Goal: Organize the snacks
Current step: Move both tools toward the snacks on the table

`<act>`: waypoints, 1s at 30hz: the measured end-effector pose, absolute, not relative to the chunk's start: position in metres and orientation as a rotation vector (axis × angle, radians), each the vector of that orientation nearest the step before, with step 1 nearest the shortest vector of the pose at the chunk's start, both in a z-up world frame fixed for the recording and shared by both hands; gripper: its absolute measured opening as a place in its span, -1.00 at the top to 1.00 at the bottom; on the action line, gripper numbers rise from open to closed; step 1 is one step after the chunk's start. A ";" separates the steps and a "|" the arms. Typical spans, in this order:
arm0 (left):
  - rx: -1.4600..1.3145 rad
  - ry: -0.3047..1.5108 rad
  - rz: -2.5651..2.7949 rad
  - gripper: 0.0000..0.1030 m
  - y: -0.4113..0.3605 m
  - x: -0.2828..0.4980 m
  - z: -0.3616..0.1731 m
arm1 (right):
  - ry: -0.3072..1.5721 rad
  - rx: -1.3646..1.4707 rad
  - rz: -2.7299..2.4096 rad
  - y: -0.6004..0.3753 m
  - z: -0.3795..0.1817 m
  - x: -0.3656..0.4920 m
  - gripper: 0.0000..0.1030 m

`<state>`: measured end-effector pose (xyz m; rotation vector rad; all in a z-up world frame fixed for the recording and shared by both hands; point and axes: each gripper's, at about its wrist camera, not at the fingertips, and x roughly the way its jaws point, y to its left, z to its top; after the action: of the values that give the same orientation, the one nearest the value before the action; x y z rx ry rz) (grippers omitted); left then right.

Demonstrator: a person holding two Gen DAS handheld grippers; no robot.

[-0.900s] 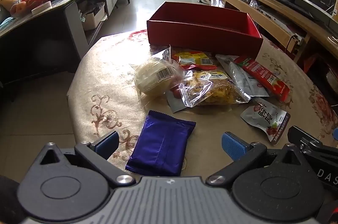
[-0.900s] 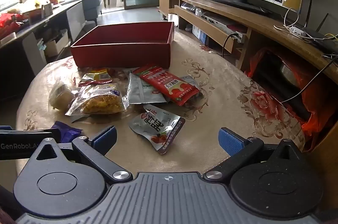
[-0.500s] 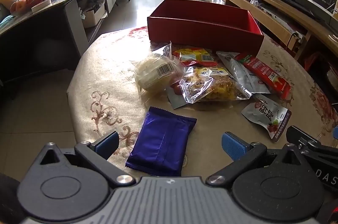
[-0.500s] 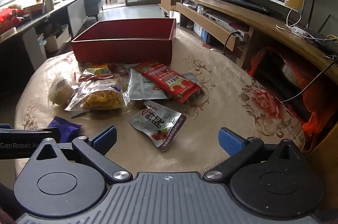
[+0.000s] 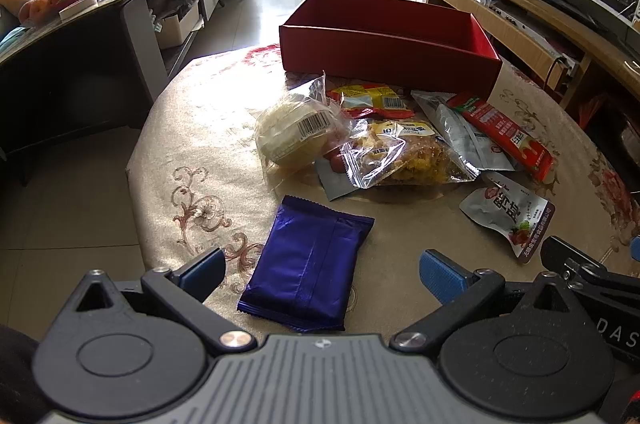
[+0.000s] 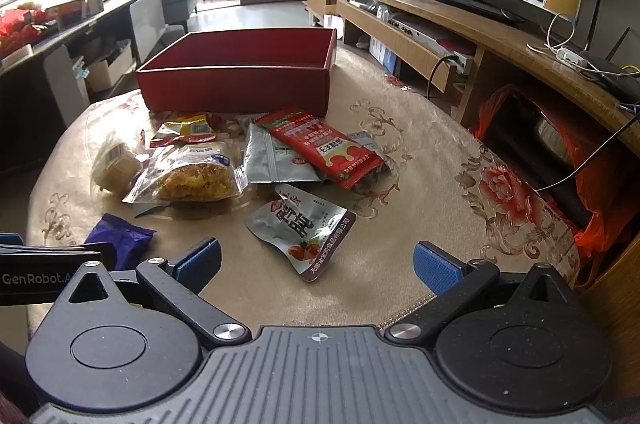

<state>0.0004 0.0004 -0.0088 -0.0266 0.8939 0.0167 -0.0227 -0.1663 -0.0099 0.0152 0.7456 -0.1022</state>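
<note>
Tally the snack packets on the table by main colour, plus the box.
Purple packet: 1
Red packet: 1
Yellow and red packet: 1
Silver packets: 2, plus a grey corner under the clear ones
Clear bags: 2
Red box: 1
Total: 8

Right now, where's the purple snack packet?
In the left wrist view the purple packet lies flat on the tablecloth, nearest the camera, between the open left gripper's fingers. It sits apart from the snack pile, below the clear-wrapped bun.
</note>
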 end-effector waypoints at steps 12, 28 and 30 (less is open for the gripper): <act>-0.026 0.899 0.018 -0.94 0.001 -0.001 -0.012 | 0.759 0.019 -0.096 -0.166 -0.012 -0.021 -1.00; -0.026 0.911 0.021 -0.93 0.003 0.000 -0.014 | 0.772 0.020 -0.089 -0.166 -0.014 -0.019 -1.00; -0.028 0.917 0.027 -0.93 0.005 0.001 -0.015 | 0.775 0.017 -0.087 -0.164 -0.015 -0.018 -1.00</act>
<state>0.0009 0.0048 -0.0150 -0.0275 0.9174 0.0269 -0.0184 -0.1643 -0.0149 0.0173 0.7754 -0.0867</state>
